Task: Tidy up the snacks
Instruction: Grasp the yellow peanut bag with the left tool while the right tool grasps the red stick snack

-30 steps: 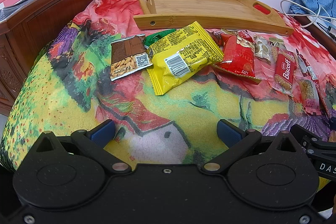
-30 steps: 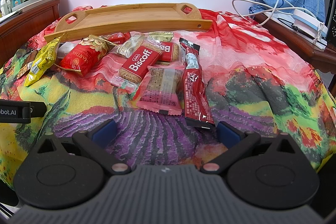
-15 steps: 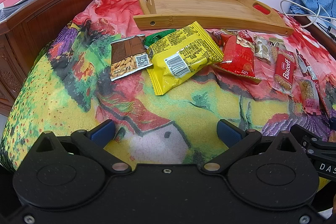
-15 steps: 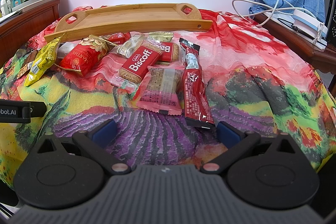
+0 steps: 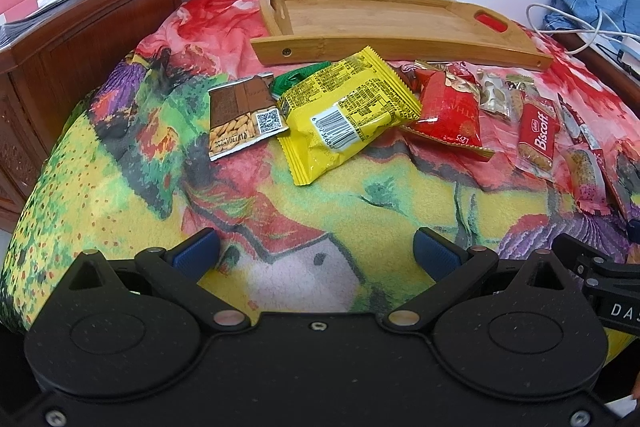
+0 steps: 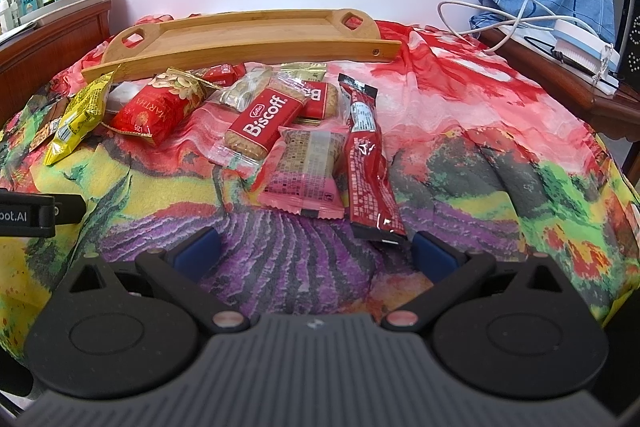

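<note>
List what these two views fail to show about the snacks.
- Green packet, left wrist view: mostly hidden under the yellow packet.
- Second Biscoff biscuit, right wrist view: overlapped by the front Biscoff pack.
- Red stick packet, left wrist view: print too small.

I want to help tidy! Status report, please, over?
Left claw and right claw open, holding nothing. Snacks, like the yellow bag, lie loose on the blanket; wooden tray bare. Path clear.

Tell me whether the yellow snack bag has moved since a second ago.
No. The yellow snack bag lies in the same spot below the wooden tray, overlapping the chocolate bar wrapper as before.
</note>
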